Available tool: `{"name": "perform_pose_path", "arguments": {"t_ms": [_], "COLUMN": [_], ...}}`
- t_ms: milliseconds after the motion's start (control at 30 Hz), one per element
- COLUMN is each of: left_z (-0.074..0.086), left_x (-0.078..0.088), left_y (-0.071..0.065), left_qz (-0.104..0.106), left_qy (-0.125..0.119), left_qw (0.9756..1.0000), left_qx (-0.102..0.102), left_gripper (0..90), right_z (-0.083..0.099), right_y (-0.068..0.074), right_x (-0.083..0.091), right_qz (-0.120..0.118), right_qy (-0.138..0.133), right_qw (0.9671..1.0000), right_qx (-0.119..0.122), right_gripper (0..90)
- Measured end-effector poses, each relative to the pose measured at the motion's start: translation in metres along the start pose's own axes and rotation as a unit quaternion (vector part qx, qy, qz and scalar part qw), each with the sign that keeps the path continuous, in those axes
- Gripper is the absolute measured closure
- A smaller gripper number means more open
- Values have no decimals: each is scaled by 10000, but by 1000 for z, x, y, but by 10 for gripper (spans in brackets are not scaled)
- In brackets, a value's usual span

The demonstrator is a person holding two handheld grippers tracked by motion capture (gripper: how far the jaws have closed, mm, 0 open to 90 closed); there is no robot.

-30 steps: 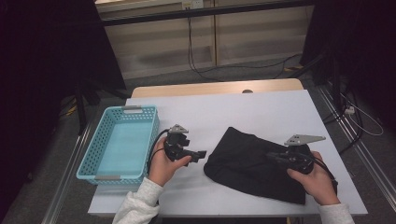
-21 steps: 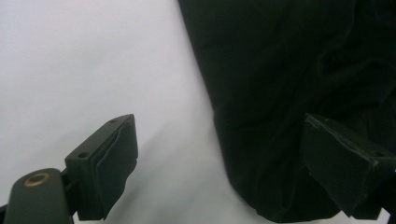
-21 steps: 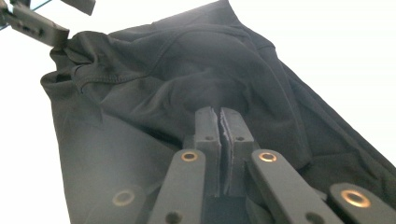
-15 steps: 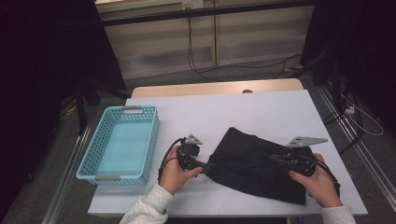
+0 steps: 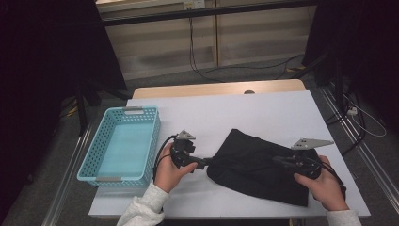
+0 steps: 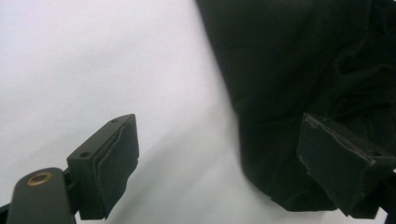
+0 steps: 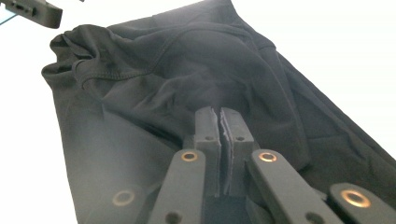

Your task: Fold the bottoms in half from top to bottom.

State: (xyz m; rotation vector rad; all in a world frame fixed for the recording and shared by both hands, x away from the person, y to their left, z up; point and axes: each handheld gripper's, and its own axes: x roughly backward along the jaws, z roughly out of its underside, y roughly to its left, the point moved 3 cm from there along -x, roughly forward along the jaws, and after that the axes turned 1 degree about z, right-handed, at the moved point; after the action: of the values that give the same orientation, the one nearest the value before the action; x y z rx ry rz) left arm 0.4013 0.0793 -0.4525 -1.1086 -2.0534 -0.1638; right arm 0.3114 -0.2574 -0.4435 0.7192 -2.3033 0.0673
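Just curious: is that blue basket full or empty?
Empty: the blue basket shows only its bare floor in the high view.

Grippers and sleeves: looks

Both grippers black. Left gripper (image 5: 207,164): chunky black body, small grey three-cornered plate on top, black cable looping off its back. Right gripper (image 5: 277,160): same build w/ larger grey plate, black cable trailing. Left gripper view: flat black pads (image 6: 114,163) on angular blocks w/ small holes, brass-ringed pivot on the arm. Right gripper view: rough-edged pads (image 7: 227,128), black link arms w/ brass-ringed holes. Person wears light grey sleeves (image 5: 141,212), ribbed at cuffs.
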Motion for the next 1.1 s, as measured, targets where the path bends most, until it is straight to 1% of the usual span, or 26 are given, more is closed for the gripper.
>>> {"name": "perform_pose_path", "arguments": {"t_ms": [67, 133, 167, 233, 267, 400, 433, 500, 533, 600, 633, 700, 867, 900, 967, 1000, 1100], "left_z": [1, 1, 1, 1, 0, -3, -3, -4, -5, -5, -6, -6, -8, -8, -8, -8, -8], "left_x": [-1, -2, -3, -3, -3, -1, 0, 0, 0, -2, -2, -4, -5, -6, -7, -9, -16], "left_y": [2, 4, 4, 5, 6, 7, 7, 8, 8, 6, 6, 4, 3, 2, 1, 0, -5], "left_qz": [-10, -27, -33, -35, -54, -40, -44, -41, -31, -82, -30, -8, 29, 23, 20, 15, 63], "left_qy": [-17, 10, -10, 27, -9, -26, -53, -37, -39, -52, -33, -29, 4, -28, -5, -23, 59], "left_qw": [10000, 10000, 10000, 10000, 10000, 10000, 10000, 10000, 10000, 9999, 10000, 10000, 10000, 10000, 10000, 10000, 9999], "left_qx": [29, 7, 67, 40, 57, 23, 47, 25, 20, 33, 8, -8, -65, -29, -70, -49, -128], "left_gripper": [132, 132, 133, 133, 133, 133, 133, 133, 133, 133, 133, 133, 133, 133, 133, 133, 133], "right_z": [1, 1, 1, 2, 2, 4, 4, 6, 6, 7, 8, 9, 10, 11, 11, 12, 13], "right_y": [0, 0, 0, 0, 0, -2, -2, -4, -5, -6, -6, -7, -9, -10, -10, -10, -11], "right_x": [0, 0, 0, 1, 1, 4, 4, 6, 7, 10, 11, 13, 18, 20, 22, 23, 26], "right_qz": [-7, 3, 8, 8, 28, 42, 53, 69, 82, 103, 118, 128, 126, 126, 110, 122, 130], "right_qy": [21, 26, 29, 28, 24, 25, 16, 12, 0, 1, -7, 1, 15, 20, 32, 26, 8], "right_qw": [10000, 10000, 10000, 10000, 10000, 10000, 10000, 10000, 10000, 9999, 9999, 9999, 9999, 9999, 9999, 9999, 9998], "right_qx": [0, 2, 16, 12, 1, -15, -27, -41, -57, -69, -78, -88, -92, -94, -109, -104, -118], "right_gripper": [867, 867, 867, 867, 867, 867, 867, 867, 867, 867, 866, 867, 867, 866, 866, 866, 866]}}
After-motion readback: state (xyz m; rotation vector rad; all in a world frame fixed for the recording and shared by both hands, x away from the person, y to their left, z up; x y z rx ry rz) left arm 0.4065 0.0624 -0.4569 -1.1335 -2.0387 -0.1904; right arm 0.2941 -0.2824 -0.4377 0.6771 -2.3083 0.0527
